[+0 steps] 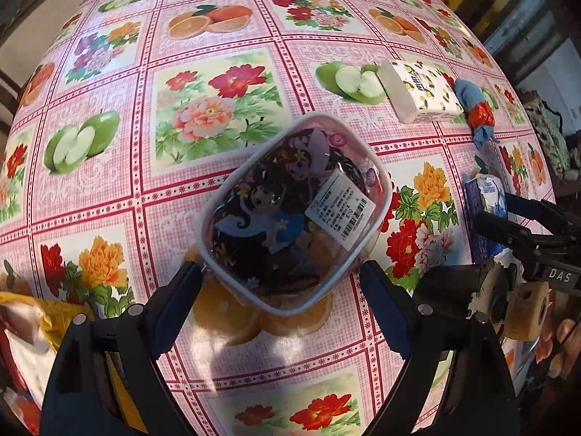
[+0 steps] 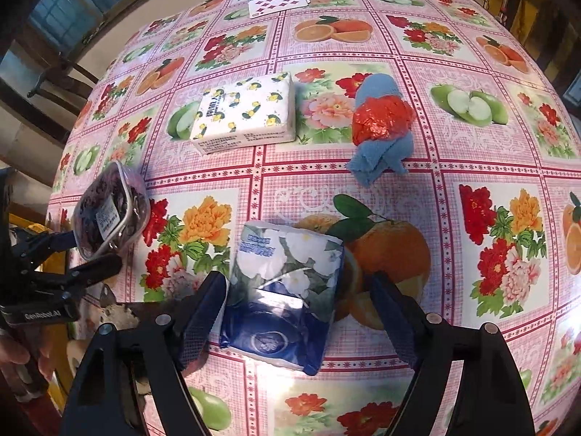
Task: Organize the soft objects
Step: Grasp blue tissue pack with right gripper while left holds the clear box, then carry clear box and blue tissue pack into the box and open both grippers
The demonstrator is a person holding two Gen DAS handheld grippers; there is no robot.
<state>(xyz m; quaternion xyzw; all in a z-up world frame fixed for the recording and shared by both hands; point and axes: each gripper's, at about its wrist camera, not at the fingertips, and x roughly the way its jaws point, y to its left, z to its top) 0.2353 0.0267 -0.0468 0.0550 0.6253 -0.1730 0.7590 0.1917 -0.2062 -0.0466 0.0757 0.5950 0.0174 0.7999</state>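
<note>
A clear pouch (image 1: 290,218) with cartoon figures and dark hair ties inside sits between my left gripper's (image 1: 281,272) fingers. Both fingertips press its near corners, and in the right wrist view the pouch (image 2: 109,210) looks tilted up off the cloth. My right gripper (image 2: 299,287) is open around a blue flower-print tissue pack (image 2: 287,290). Its left finger touches the pack and its right finger stands apart. Farther back lie a white lemon-print tissue pack (image 2: 247,112) and a blue cloth (image 2: 381,123) wrapped in red foil.
The table (image 2: 454,189) wears a pink fruit-and-flower oilcloth. Playing cards (image 2: 276,0) lie at its far edge. A yellow bag (image 1: 43,319) sits at the near left. A hand (image 2: 14,356) holds the left gripper's handle. A chair (image 2: 54,80) stands beyond the table's left edge.
</note>
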